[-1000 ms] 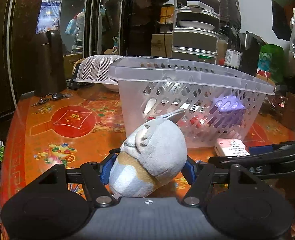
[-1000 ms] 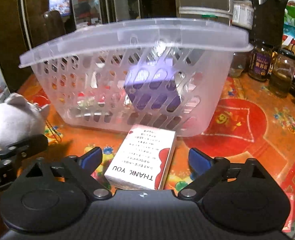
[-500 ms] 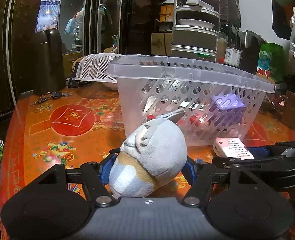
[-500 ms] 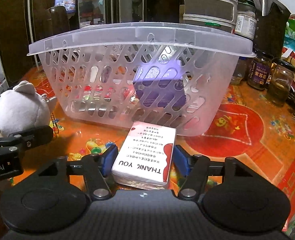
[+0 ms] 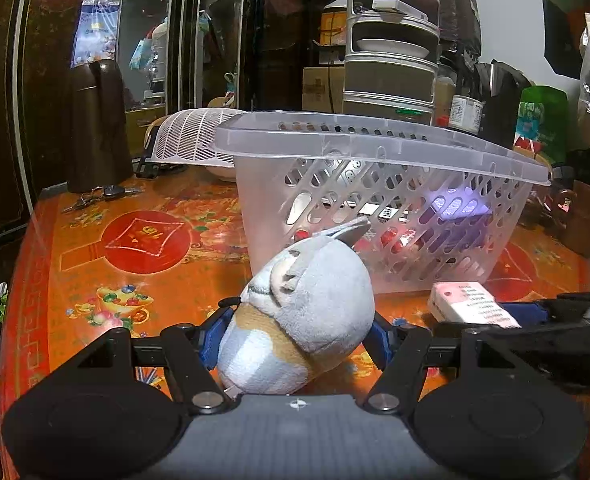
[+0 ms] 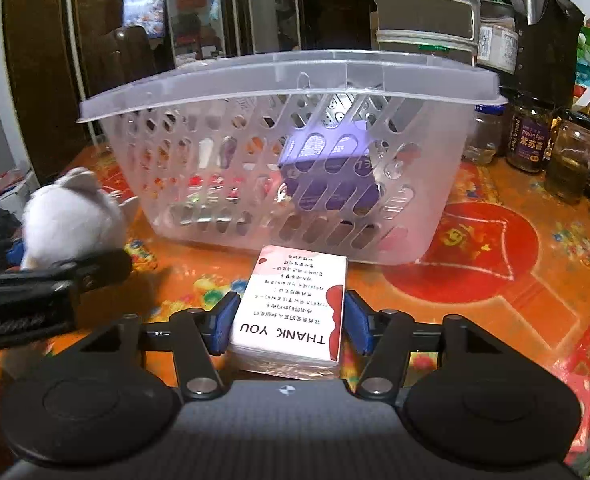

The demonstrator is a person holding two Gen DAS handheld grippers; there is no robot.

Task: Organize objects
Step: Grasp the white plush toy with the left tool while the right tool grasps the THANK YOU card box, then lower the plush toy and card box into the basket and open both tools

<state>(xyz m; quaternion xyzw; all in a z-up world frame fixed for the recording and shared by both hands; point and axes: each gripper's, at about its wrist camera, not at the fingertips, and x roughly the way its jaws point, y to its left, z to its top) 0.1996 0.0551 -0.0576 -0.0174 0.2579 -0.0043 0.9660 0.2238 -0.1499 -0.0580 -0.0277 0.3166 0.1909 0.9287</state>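
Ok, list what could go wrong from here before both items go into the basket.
1. The right tongs are closing on the THANK YOU card pack, gripped only near its near end; it could pivot or slip on lifting.
2. The plush toy bulges beyond the left tongs and may catch the basket rim.

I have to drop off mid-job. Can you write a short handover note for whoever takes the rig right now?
Left gripper: shut on the plush toy, in front of the basket.
Right gripper: jaws closing around the card pack, which lies on the table against the basket's front wall.
Done: a purple box and other small items are in the basket.
Left: finish gripping the pack, then put plush toy and pack in the basket.
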